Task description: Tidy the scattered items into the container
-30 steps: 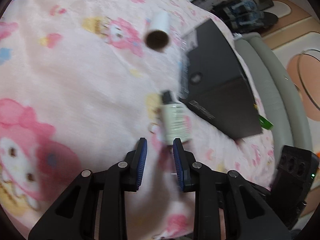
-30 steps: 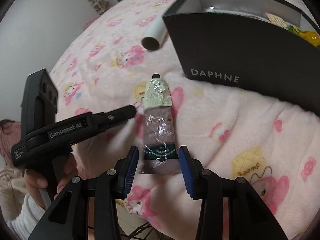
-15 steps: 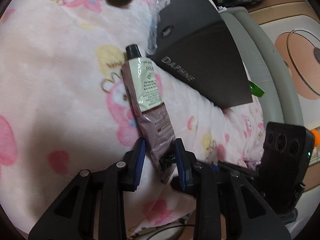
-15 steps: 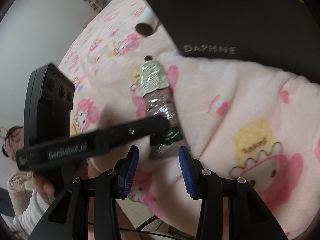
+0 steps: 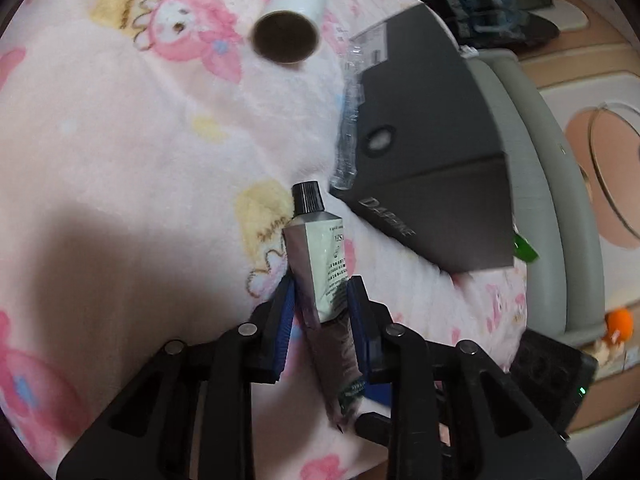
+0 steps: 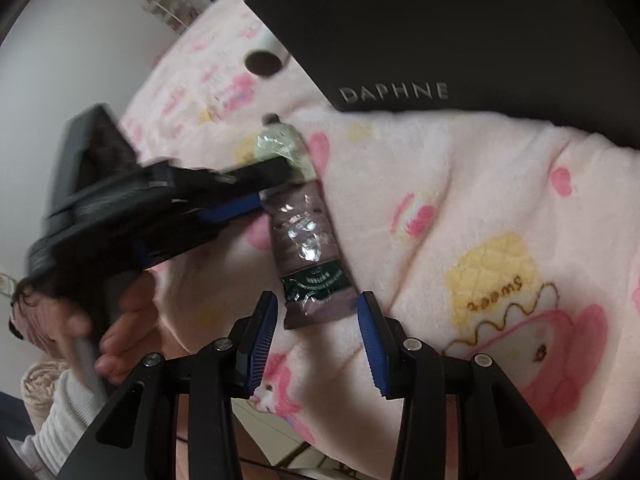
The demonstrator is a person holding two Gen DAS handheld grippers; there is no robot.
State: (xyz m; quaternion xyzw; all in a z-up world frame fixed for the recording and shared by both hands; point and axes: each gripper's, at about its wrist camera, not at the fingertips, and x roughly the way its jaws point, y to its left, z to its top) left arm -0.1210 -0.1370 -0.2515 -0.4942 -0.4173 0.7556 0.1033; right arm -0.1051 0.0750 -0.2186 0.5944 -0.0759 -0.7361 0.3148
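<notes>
1. Pink cartoon-print blanket (image 5: 132,152) on bed; black DAPHNE box (image 5: 436,184) sitting on it, top right.
2. Hand cream tube (image 5: 320,256) lying flat on blanket just beside box front, black cap toward box.
3. White roll (image 5: 294,12) with dark open end farther back, near box corner.
4. Step in hand: grasping the tube for transfer into box.
5. Left claw (image 5: 320,304) part open, straddling tube mid-body; one pad touching or nearly, firm squeeze not evident.
6. Right claw (image 6: 318,320) part open, jaws just closing in, crimped tube end just ahead of the tips, no contact.
7. Next, probably: close left claw fully, lift, carry over box rim, release.
</notes>
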